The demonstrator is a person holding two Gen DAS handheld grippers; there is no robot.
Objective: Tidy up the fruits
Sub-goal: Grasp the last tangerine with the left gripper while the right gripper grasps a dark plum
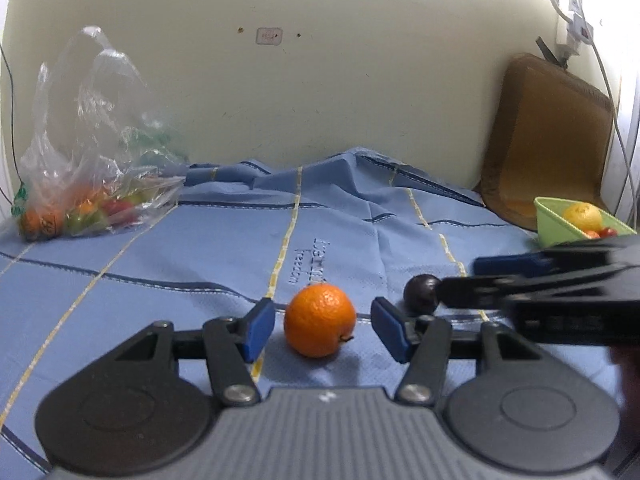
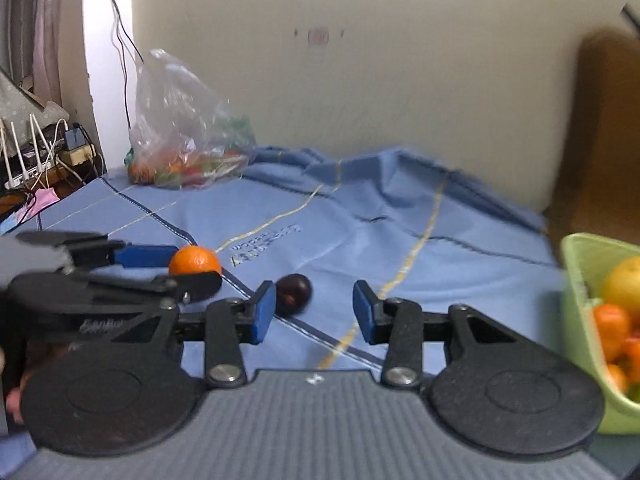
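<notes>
An orange (image 1: 319, 320) lies on the blue cloth (image 1: 200, 248) between the open fingers of my left gripper (image 1: 322, 330), untouched by either pad. A dark plum (image 1: 421, 294) lies just to its right. In the right wrist view the plum (image 2: 294, 294) sits beside the left pad of my open right gripper (image 2: 314, 316), partly in front of the gap. The orange (image 2: 195, 261) and the left gripper (image 2: 172, 270) show at left. A green basket (image 2: 584, 280) holding several fruits stands at right; it also shows in the left wrist view (image 1: 560, 224).
A clear plastic bag (image 1: 92, 184) with several fruits lies at the back left against the cream wall. A brown cushion (image 1: 548, 140) leans in the back right corner. Cables and a router (image 2: 32, 156) sit off the cloth's left edge.
</notes>
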